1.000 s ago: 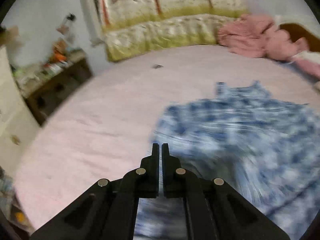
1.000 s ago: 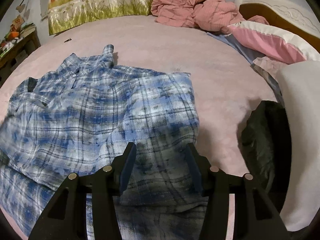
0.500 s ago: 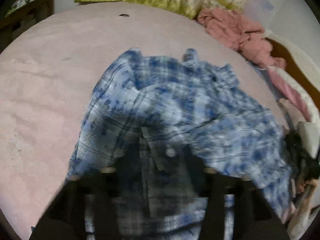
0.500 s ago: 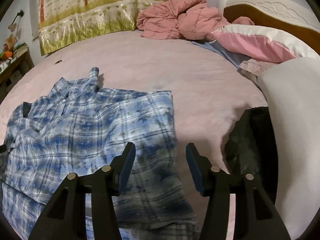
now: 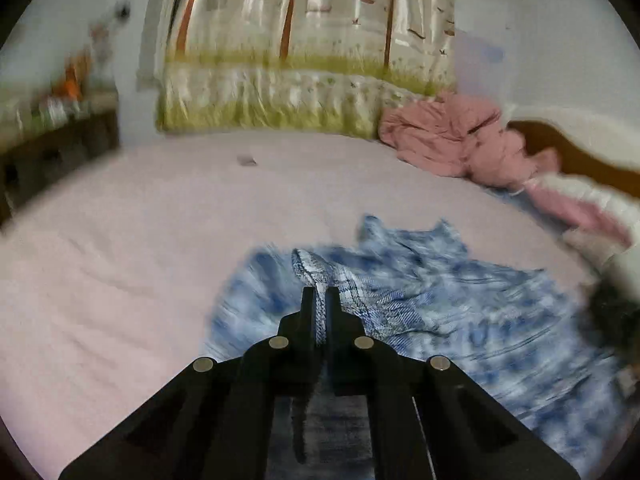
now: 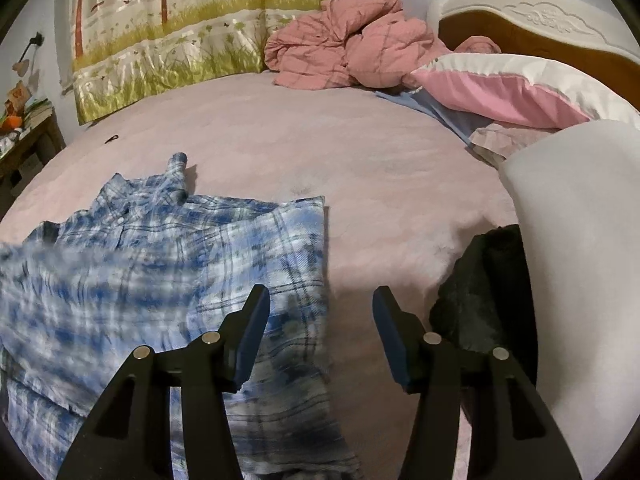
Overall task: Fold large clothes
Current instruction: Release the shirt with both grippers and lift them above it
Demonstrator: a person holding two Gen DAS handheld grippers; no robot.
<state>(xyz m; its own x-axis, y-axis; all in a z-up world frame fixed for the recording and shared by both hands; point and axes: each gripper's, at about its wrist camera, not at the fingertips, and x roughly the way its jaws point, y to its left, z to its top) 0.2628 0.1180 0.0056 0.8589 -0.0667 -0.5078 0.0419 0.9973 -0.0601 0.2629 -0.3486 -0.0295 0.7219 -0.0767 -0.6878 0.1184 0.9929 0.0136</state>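
A blue and white plaid shirt lies rumpled on the pink bed sheet, its collar toward the far side. In the left wrist view my left gripper is shut on a fold of the plaid shirt, which sticks up between the fingertips and is lifted off the rest of the cloth. My right gripper hovers open over the shirt's right edge; its left finger is above the cloth, its right finger above bare sheet, nothing between them.
A crumpled pink quilt and a pink and white pillow lie at the head of the bed by the headboard. A dark garment and a white cushion sit at right. A cluttered side table stands left.
My left gripper opened over the shirt, then closed on a fold of it and raised it. The right gripper drifted right, off the middle of the shirt to its edge, still open.
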